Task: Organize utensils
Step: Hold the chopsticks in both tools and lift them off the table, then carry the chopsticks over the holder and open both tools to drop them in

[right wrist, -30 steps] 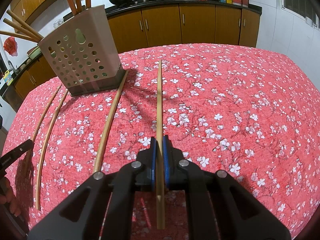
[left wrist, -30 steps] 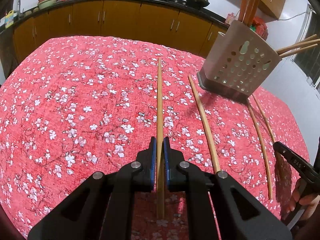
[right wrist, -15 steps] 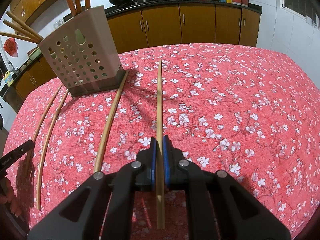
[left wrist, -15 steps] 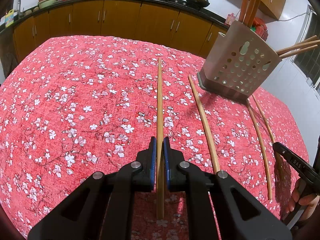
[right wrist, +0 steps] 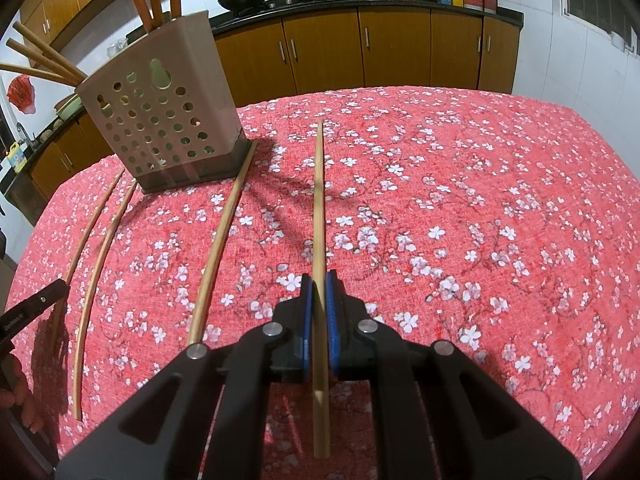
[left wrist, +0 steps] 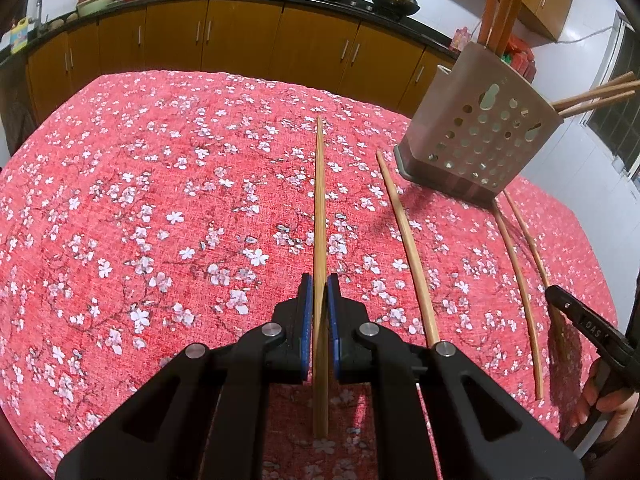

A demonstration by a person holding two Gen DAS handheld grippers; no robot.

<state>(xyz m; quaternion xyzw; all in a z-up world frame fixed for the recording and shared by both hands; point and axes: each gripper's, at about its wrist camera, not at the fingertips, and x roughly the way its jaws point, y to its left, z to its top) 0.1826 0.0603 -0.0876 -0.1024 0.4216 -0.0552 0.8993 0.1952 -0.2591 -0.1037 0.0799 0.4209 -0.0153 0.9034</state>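
Observation:
My left gripper [left wrist: 319,280] is shut on a long bamboo chopstick [left wrist: 320,208] that points straight ahead over the red floral tablecloth. My right gripper [right wrist: 319,278] is shut on another chopstick [right wrist: 319,200] held the same way. A perforated beige utensil holder [left wrist: 476,136] stands at the far right in the left wrist view, and at the far left in the right wrist view [right wrist: 160,128], with several chopsticks sticking out of it. Three loose chopsticks lie on the cloth: one by the holder's base [left wrist: 408,248] and a pair beyond it [left wrist: 520,280].
The round table's cloth [left wrist: 140,220] drops off at its edges. Brown kitchen cabinets [left wrist: 240,40] with woks on the counter run behind the table. The other gripper's tip shows at each view's edge [left wrist: 580,320], [right wrist: 32,308].

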